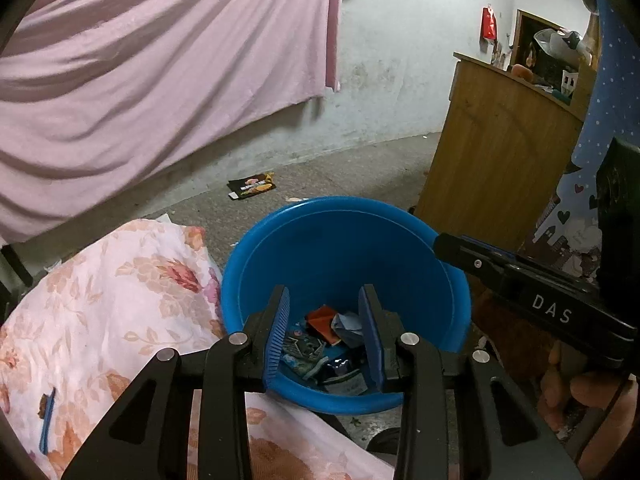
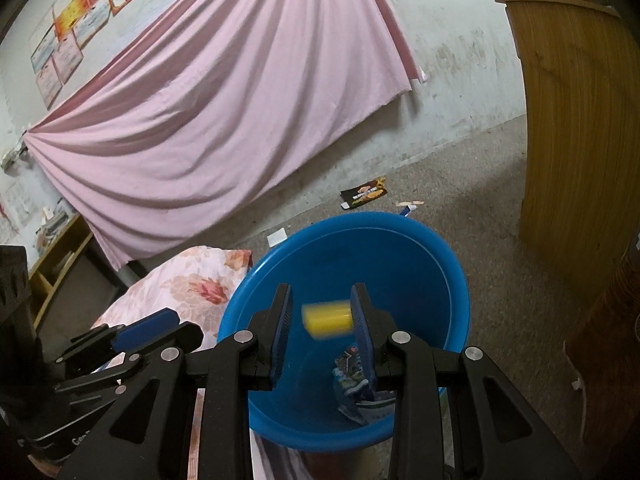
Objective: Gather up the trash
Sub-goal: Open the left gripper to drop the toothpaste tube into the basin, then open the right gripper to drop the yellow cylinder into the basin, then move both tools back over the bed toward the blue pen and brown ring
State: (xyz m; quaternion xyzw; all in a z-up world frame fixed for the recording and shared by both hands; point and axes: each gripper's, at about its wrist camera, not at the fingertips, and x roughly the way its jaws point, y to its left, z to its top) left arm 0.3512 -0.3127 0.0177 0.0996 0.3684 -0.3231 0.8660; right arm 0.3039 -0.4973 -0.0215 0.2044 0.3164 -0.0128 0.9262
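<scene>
Hovering over the blue basin (image 2: 452, 280), the right claw (image 2: 322, 320) stands spread, yellow scrap (image 2: 326, 317) blurred between its pads.

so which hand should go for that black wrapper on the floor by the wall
Left, probably. The left gripper is empty, jaws open over the blue basin. The right gripper has a blurred yellow piece between its jaws, so it isn't free yet.

Each gripper was a black frame of cut-out triangular links joined by round silver pivot pins. The left gripper (image 1: 326, 334) and right gripper (image 2: 322, 330) carried ribbed blue pads (one body bore white letters, "DAS").
</scene>
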